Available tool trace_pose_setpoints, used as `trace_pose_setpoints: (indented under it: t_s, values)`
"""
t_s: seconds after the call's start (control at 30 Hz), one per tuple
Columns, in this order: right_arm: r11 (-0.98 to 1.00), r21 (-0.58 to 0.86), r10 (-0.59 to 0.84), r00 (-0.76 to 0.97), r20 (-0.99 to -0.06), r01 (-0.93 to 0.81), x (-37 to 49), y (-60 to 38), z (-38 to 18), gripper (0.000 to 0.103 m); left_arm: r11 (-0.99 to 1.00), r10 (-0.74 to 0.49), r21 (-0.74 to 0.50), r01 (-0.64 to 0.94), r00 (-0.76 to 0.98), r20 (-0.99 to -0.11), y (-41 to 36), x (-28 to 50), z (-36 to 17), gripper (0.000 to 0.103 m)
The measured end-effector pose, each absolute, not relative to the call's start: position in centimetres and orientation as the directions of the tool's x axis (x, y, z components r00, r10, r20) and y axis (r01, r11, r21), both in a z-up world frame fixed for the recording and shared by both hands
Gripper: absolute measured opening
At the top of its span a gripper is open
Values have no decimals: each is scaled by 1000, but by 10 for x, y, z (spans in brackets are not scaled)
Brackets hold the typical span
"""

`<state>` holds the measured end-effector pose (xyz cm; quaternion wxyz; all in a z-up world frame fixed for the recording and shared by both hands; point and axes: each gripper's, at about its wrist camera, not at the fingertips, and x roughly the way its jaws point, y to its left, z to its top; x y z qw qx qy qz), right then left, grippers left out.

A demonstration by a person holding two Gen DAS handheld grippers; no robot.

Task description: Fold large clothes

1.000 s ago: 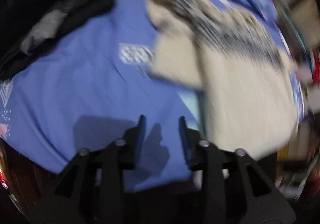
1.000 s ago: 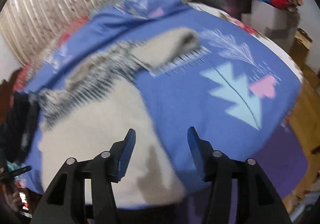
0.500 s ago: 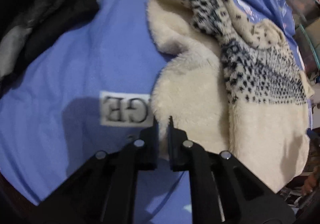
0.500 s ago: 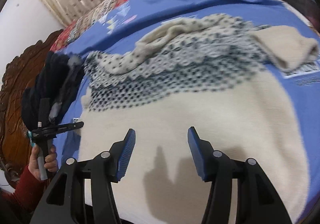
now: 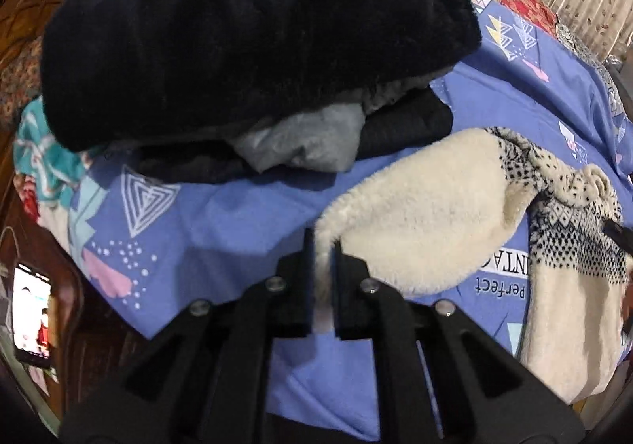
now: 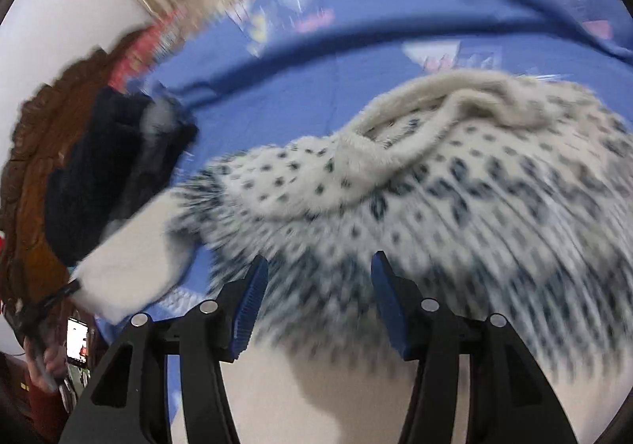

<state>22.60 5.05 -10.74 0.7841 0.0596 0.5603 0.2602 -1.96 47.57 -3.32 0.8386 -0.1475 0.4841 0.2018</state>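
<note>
Left claw [image 5: 322, 252] is clamped on my sweater's [image 5: 427, 206] cuff, sleeve stretched toward the bed's [image 5: 221, 218] headboard edge; right claw [image 6: 316, 295] gapes over its blurred patterned yoke. Only left view shows dark pile [image 5: 245, 28] sharply.

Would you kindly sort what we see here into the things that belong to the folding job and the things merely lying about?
Part of the job:
- cream sweater, its sleeve end pinched by the left gripper
- right gripper, open above the sweater's patterned part
- blue bedsheet it lies on

Just lying about:
- dark clothes pile
- phone at the bed's edge
- wooden headboard
</note>
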Motion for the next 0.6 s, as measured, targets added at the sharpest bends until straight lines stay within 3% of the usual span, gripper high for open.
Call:
trace_pose_setpoints:
  t_s: [0.07,0.2,0.23,0.3,0.4,0.47,0.6]
  values:
    - [882,376,437,196,-878,-284,287,70,-126,72,878,204,-35,-478,439,-875,484,-17,-41,7]
    - [897,338,441,506,-741,-286,359,100,-71,72,875,183,-60,-481,443,-878,493,-8,-38,7]
    - [890,385,455,552,-699,-246,369,103,-61,74,875,172,-76,-478,454,-874,496,-8,-32,7]
    - [854,479,511,488,-707,-201,379,112,-64,74,882,147,-107,-459,484,-862,496,-8,-19,7]
    - [821,489,571,429,-700,-294,348,121,-64,74,904,84,-162,-397,535,-841,483,-4,9,6]
    - [783,434,607,399,-688,-445,296,121,-59,74,917,46,-187,-352,558,-828,471,1,25,6]
    - [716,426,663,348,-662,-554,195,87,-62,74,960,-47,-205,-193,610,-791,419,31,75,6]
